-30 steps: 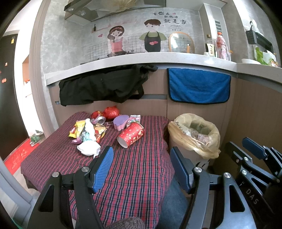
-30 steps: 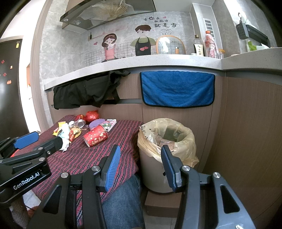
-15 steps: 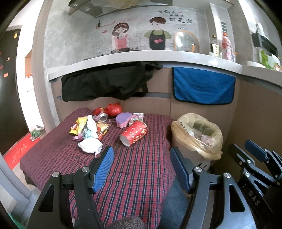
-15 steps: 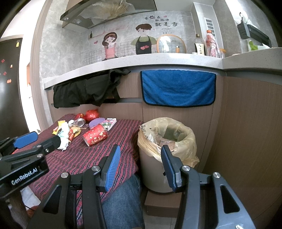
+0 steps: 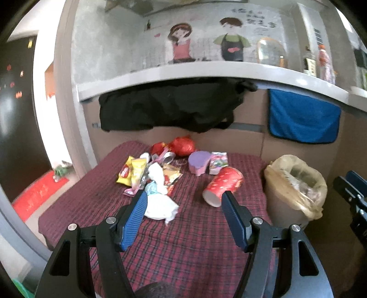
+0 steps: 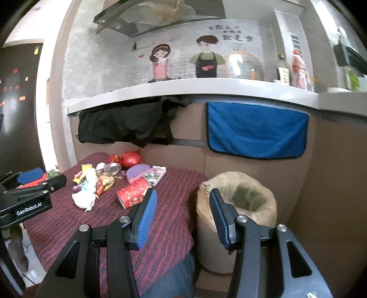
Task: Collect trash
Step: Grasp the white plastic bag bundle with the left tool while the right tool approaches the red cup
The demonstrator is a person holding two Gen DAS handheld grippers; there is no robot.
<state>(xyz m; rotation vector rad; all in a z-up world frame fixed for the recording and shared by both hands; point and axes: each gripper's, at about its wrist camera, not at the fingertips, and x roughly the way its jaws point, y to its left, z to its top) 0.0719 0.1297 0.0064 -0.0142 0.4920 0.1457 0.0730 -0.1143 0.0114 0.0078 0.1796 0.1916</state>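
We hold left claw (image 5: 184, 198) released, empty, white tissue (image 5: 160, 206) just ahead (likely first pick); right claw (image 6: 183, 198) released near lined bin (image 6: 238, 206), ready for drops.

I am looking into a home kitchen: a range hood (image 6: 160, 20) over a cartoon-cook wall sticker (image 6: 183, 60), bottles (image 6: 283, 72) on the counter ledge (image 6: 183, 88), a lined bin (image 6: 238, 206).

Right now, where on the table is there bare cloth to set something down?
The near half of the tablecloth is bare, from the tissue and red cup to the front edge. The far half is crowded with wrappers.
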